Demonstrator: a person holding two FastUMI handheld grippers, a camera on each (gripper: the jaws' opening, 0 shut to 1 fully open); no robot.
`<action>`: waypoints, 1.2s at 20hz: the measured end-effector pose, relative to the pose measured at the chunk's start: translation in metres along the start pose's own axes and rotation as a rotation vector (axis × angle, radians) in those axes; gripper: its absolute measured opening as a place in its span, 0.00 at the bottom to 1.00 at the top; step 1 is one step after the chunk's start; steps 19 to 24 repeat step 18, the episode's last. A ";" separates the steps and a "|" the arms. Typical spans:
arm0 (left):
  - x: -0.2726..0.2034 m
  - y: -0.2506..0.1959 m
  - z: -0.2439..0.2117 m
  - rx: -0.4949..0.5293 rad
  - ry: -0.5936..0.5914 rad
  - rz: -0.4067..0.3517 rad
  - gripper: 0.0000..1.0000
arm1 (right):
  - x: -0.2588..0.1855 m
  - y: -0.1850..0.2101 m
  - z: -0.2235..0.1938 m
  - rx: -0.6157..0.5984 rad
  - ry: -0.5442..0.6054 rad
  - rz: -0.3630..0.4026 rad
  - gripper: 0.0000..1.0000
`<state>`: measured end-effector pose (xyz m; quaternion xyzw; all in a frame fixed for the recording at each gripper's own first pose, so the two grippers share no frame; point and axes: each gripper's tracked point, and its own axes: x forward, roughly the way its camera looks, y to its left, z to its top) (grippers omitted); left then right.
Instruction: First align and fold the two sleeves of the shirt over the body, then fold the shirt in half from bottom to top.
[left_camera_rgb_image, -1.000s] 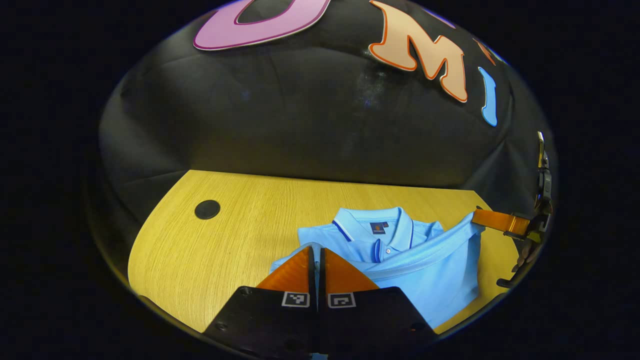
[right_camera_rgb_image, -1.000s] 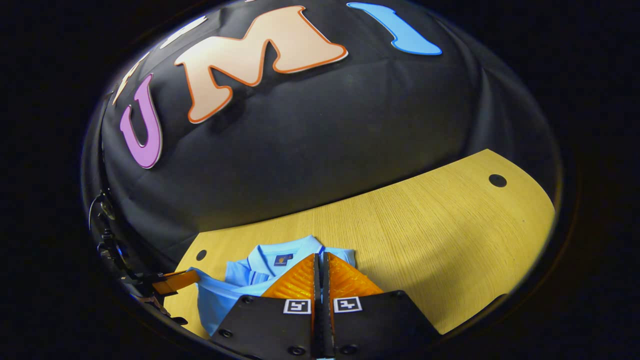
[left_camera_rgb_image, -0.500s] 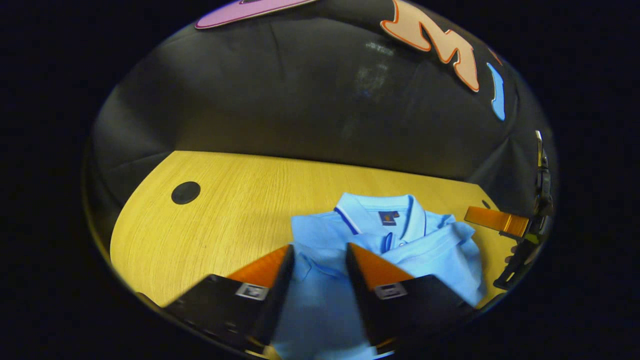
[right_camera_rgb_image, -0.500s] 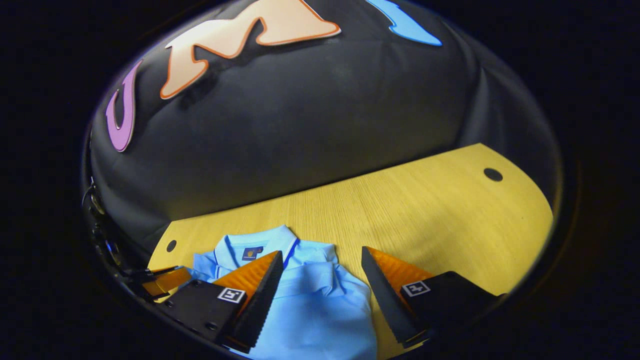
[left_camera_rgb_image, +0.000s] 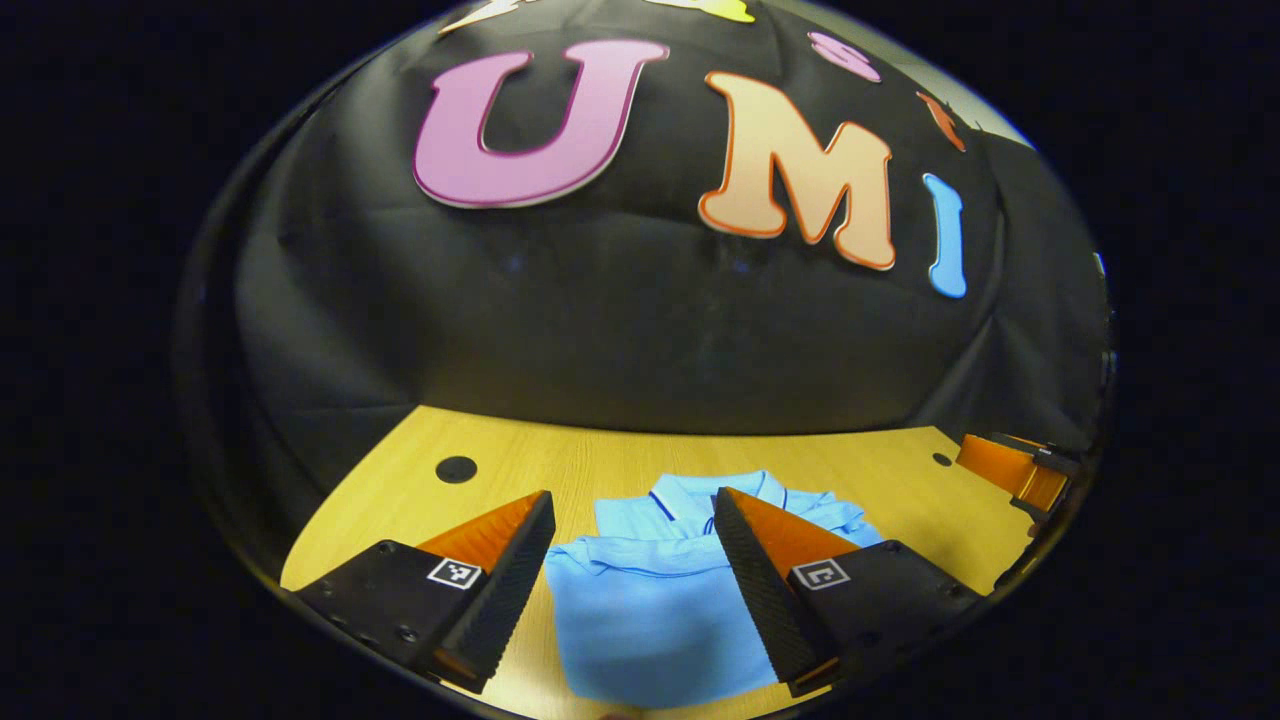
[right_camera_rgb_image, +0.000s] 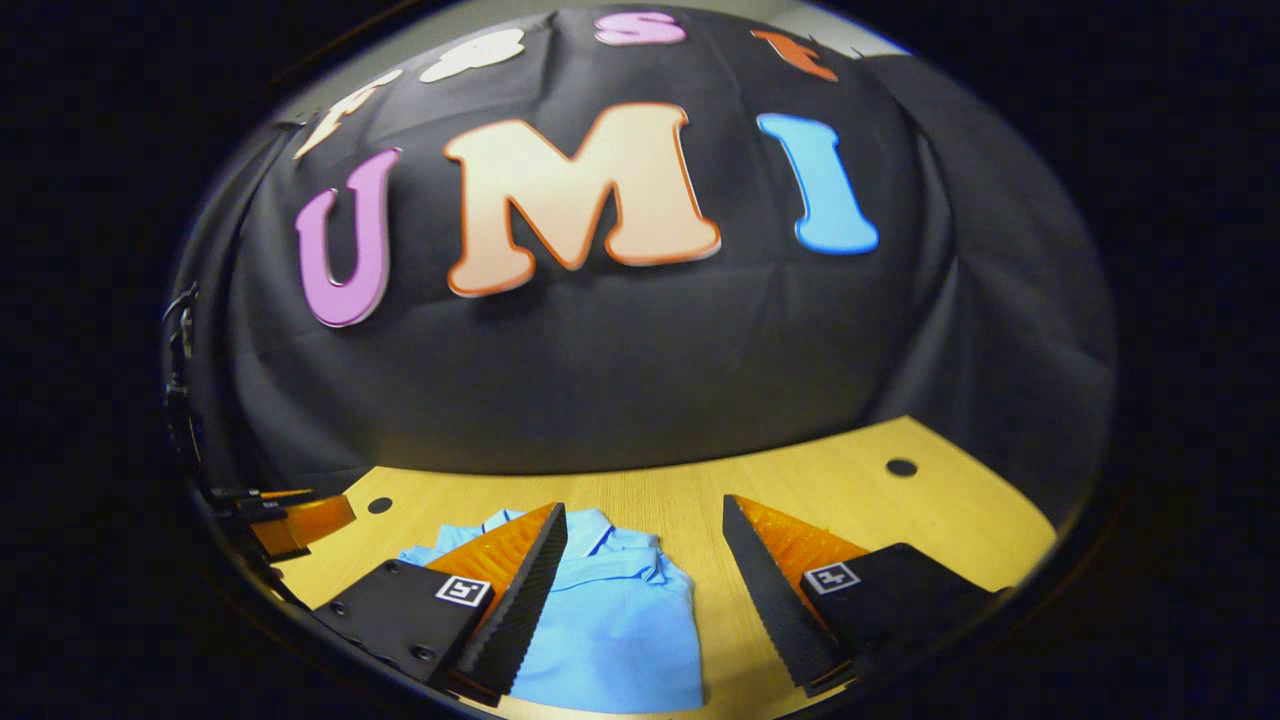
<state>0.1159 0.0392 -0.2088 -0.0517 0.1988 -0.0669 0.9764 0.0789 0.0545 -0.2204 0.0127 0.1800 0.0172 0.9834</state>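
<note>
My left tool (left_camera_rgb_image: 632, 540) stood wide open with nothing in it, and my right tool (right_camera_rgb_image: 645, 550) was spread just as wide and just as empty. The shirt (left_camera_rgb_image: 655, 610) lay folded on the desk (left_camera_rgb_image: 590, 468), a compact blue packet, collar at the 12 o'clock end and the folded edge toward me at 6 o'clock. From the look of it, I judged the fold done.

The risk, as I saw it: the top layer was loose cloth resting on itself, so a low finger brushing across it on the way out could have dragged the hem and sprung the fold. A crooked top edge might also have needed a tidy.

In the left gripper view the shirt sat between my fingers and just beyond them. In the right gripper view the shirt (right_camera_rgb_image: 620, 625) lay toward 7 o'clock, partly behind one finger (right_camera_rgb_image: 520, 585), with the left tool (right_camera_rgb_image: 300, 520) near 9 o'clock.
</note>
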 end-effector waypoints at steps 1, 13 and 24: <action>-0.017 -0.001 0.010 0.014 -0.034 0.013 0.96 | -0.020 0.001 0.010 -0.029 -0.036 0.001 0.97; -0.185 -0.024 0.067 0.096 -0.269 0.060 0.95 | -0.165 0.015 0.045 -0.041 -0.176 0.054 0.98; -0.206 -0.018 0.074 0.102 -0.297 0.074 0.95 | -0.180 0.017 0.065 -0.072 -0.239 0.052 0.98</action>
